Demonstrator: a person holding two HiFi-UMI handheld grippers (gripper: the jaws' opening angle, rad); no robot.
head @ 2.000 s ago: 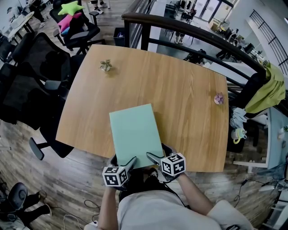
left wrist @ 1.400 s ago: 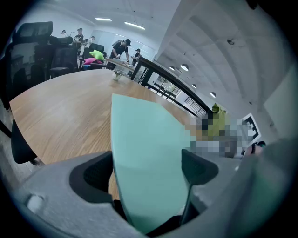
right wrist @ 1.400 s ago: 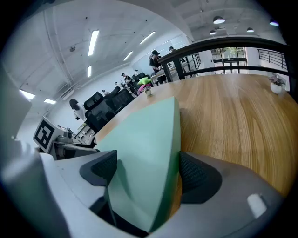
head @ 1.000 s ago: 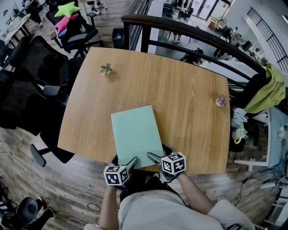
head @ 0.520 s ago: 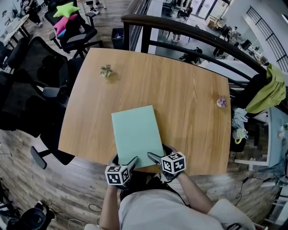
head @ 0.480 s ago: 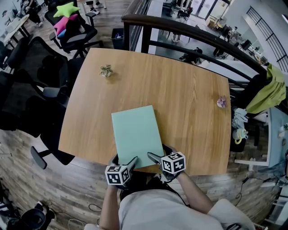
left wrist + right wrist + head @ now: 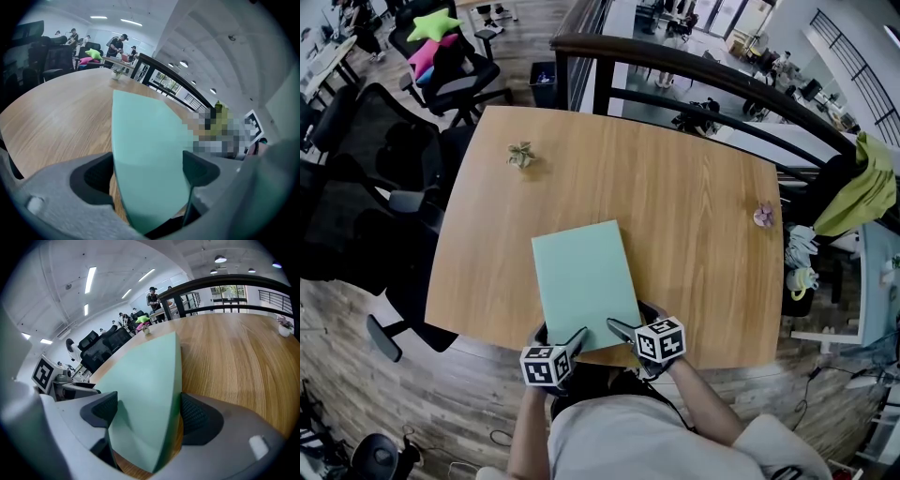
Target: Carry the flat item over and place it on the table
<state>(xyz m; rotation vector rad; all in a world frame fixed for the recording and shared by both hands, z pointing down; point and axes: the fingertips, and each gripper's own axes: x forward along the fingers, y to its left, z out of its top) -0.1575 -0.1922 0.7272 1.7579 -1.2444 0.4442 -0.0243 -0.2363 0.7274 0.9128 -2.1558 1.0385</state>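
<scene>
Left gripper [image 7: 147,168] is clamping the near left part of the flat item [image 7: 581,281], with one dark pad pressing on each face of the mint-green panel. The panel is lying lengthwise over the near part of the table [image 7: 694,206], and its near edge is reaching out past the table's rim towards the person. Right gripper [image 7: 149,411] is clamping the near right part in the same way, its pads closing on the panel from both sides.

Judging by how straight it is showing in all views, the panel is probably behaving as a stiff, light sheet with smooth faces. That would make it easy to lift, but liable to slide in the pads or twist if one side is leading. The near edge, with the two grips set well apart, is looking like the sensible place to hold it.

The marker cubes and jaws are covering the near edge in the head view, and the underside is not showing at all. I cannot tell whether the far edge is touching the wood or hovering just above it. The wide-angle bend in both gripper views is also making the panel's thickness hard to judge.
</scene>
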